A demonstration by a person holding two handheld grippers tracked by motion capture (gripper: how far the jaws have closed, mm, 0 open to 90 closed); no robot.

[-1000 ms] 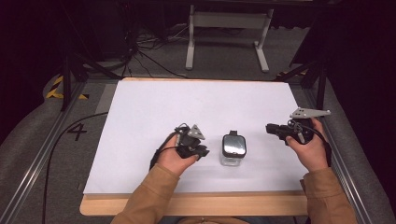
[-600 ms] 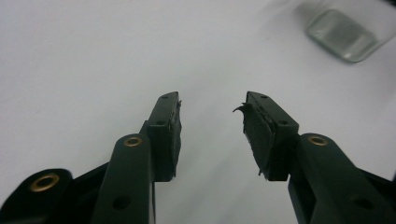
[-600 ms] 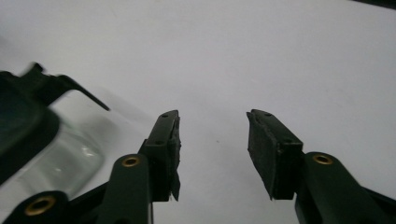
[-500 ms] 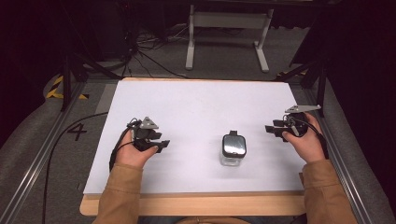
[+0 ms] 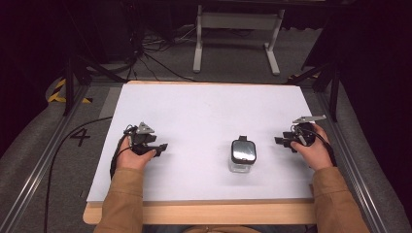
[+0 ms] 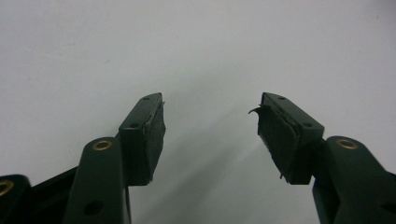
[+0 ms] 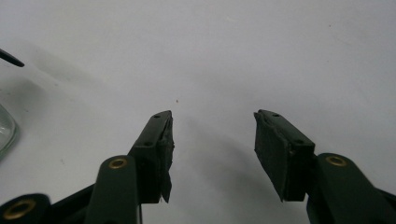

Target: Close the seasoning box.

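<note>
Two grippers, both parted and empty, low over the white table top (image 5: 209, 111). Nearest, tan sleeves (image 5: 121, 204) entering from the bottom edge. Next, the left gripper (image 5: 163, 146) at the near left, jaws spread with bare white surface between the pads (image 6: 154, 133) in the left gripper view. Opposite, the right gripper (image 5: 279, 141) near the right edge, likewise released, nothing between its pads (image 7: 273, 149) in the right gripper view. Between the two, closer to the right one, the glass jar (image 5: 242, 155): upright, dark lid on top, standing free, touched by neither. A sliver of its clear wall (image 7: 5, 130) at the left margin of the right gripper view. Farther off, bare table, then grey floor, cables and a white stand (image 5: 238, 34).

Likely step in hand: reaching for the jar. For a good grasp: approach level from the side with the nearer right gripper, jaws kept wide until both pads flank the glass below the lid, then a slow, centred squeeze. Smooth glass, so probably slippery; no nudging before closing, or a tip-over possible.
</note>
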